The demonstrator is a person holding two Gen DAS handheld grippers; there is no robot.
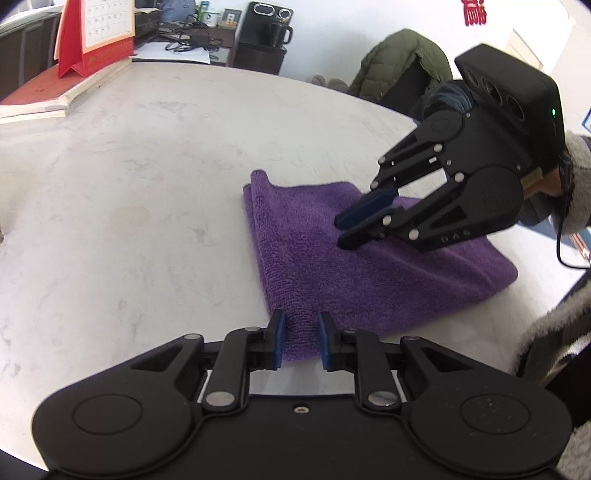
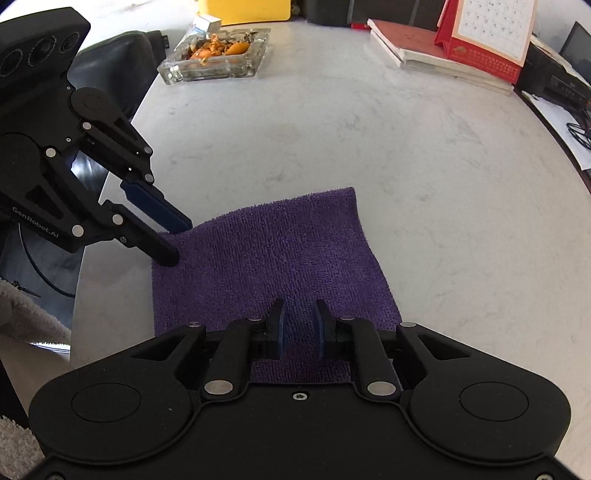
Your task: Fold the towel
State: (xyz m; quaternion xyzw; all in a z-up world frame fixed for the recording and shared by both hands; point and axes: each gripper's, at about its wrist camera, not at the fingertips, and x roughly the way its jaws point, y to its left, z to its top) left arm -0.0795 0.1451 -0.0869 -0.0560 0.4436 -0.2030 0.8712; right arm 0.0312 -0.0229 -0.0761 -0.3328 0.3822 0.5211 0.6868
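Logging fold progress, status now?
Left gripper open at towel edge. Right gripper open over folded towel. Marble table; nothing blocking.

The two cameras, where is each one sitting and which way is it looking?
Left wrist: sits on the left gripper, looks along its open fingers over the towel toward the calendar; the right gripper and a fuzzy sleeve show.
Right wrist: sits on the right gripper, looks over the towel toward the ashtray; the left gripper shows.
Both share: towel, table, calendar, each other's gripper.
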